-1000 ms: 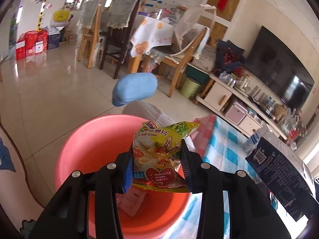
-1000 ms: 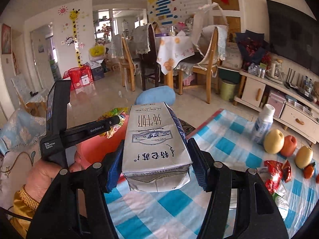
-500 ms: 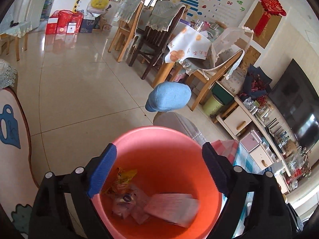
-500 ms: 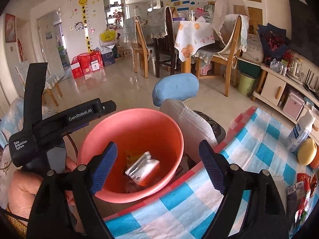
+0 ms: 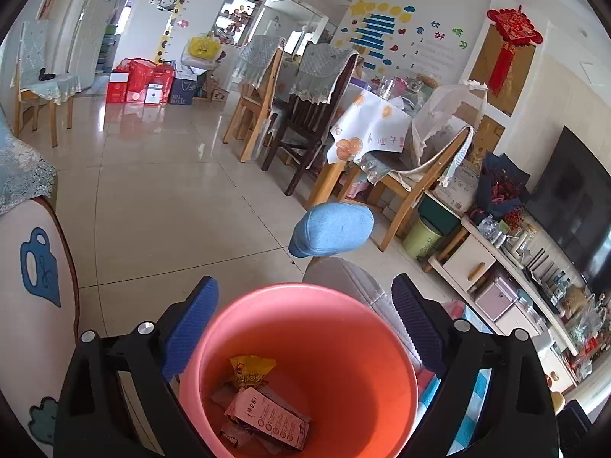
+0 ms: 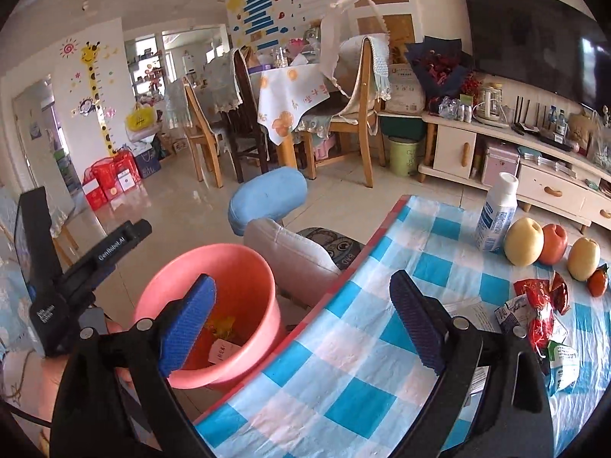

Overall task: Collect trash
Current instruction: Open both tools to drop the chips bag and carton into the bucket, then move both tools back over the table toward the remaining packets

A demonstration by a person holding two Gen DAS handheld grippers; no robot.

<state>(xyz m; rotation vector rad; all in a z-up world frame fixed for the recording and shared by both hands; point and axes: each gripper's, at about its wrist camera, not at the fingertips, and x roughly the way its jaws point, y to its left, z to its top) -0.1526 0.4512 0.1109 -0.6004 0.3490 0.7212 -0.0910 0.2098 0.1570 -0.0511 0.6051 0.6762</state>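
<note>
The left gripper [image 5: 303,315] hangs over the pink bucket [image 5: 382,347] with its blue-padded jaws spread wide and nothing between them. Down in the bucket lie the discarded pieces: a yellow snack bag [image 5: 250,369] toward the far side, and in front of it a pink carton [image 5: 267,420] lying flat, its long axis running from the bucket's left wall toward the near right.

The right gripper [image 6: 301,324] is likewise spread wide and empty, held above the left edge of the table [image 6: 355,393], which wears a blue-and-white checked cloth with a red border. The bucket [image 6: 244,263] stands on the floor just beside that left edge, with the left gripper's black handle [image 6: 76,267] to its left.

Near the table's right edge lies a heap of wrappers [image 6: 542,313], red foil among them, still uncollected. Toward the far right corner a white bottle [image 6: 496,213] stands upright, with two yellow pears [image 6: 523,242], a red apple [image 6: 553,244] and a small orange fruit [image 6: 597,282] beside it.

A grey cushioned chair with a blue headrest [image 6: 267,198] sits beyond the bucket. The room has a glossy tiled floor [image 5: 152,198], a dining table with wooden chairs [image 6: 282,114], and a television [image 6: 527,38] over a low white cabinet [image 6: 496,152].
</note>
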